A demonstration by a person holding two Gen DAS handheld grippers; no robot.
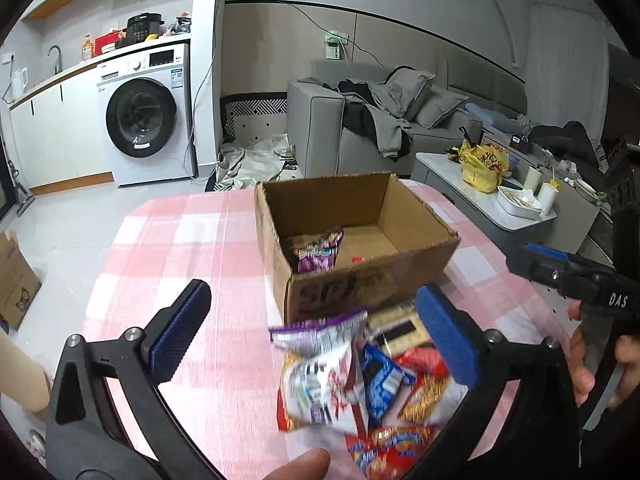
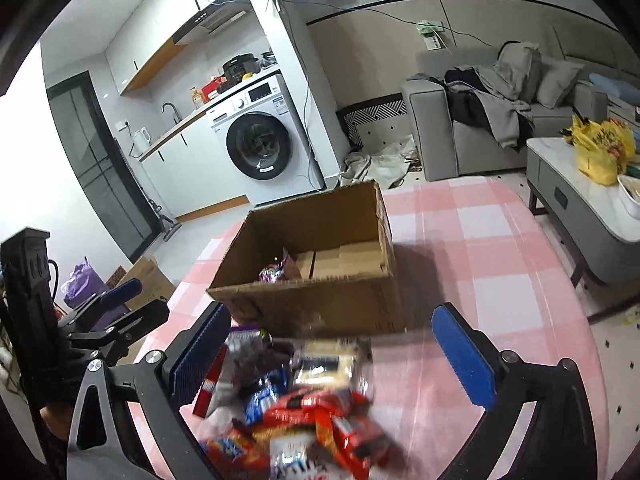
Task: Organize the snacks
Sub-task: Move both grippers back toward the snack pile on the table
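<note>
An open cardboard box stands on the pink checked tablecloth, with a purple snack packet lying inside it. In front of the box lies a blurred pile of snack packets, red, white, blue and purple. My left gripper is open above the pile with nothing pressed between its pads. The right gripper shows at the right edge. In the right wrist view, my right gripper is open over the same pile, near the box. The left gripper is at the left.
A thumb shows at the bottom and a hand holds the right gripper. Beyond the table stand a coffee table with a yellow bag, a grey sofa and a washing machine. A cardboard box sits on the floor at left.
</note>
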